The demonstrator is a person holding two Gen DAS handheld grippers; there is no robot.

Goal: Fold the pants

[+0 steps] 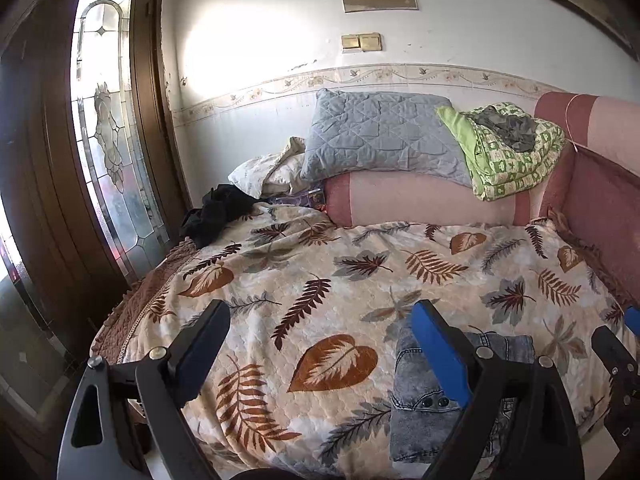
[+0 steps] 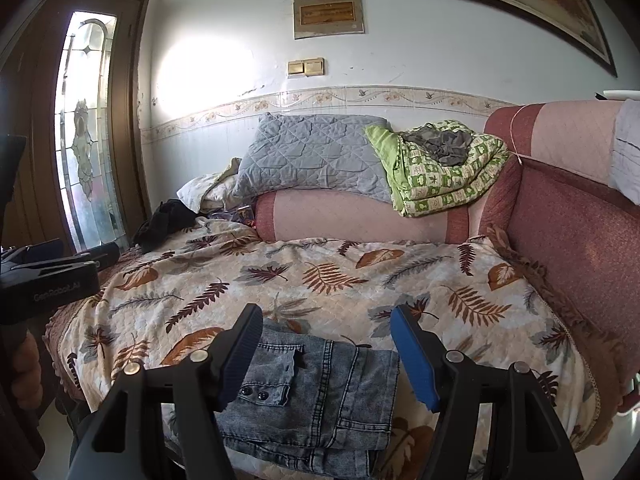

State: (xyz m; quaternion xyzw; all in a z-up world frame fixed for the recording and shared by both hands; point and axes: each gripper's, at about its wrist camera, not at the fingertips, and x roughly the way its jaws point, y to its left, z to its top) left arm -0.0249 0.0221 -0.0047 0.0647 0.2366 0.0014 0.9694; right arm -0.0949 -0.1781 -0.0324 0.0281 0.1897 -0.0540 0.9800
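Grey washed-denim pants [image 2: 316,400] lie folded into a compact stack near the front edge of the leaf-print blanket [image 2: 320,280]. They also show in the left wrist view [image 1: 424,408], low and right. My right gripper [image 2: 326,344] is open and empty, hovering just above the stack with its fingers straddling it. My left gripper [image 1: 320,344] is open and empty, to the left of the pants over bare blanket. Its body shows at the left edge of the right wrist view [image 2: 48,280].
A pink bolster [image 2: 360,216], a grey quilted pillow [image 2: 316,156] and a green patterned quilt [image 2: 440,168] line the back. A dark garment [image 2: 164,224] lies back left. The sofa's red backrest [image 2: 580,240] rises on the right. A glass-panel door [image 1: 104,140] stands left.
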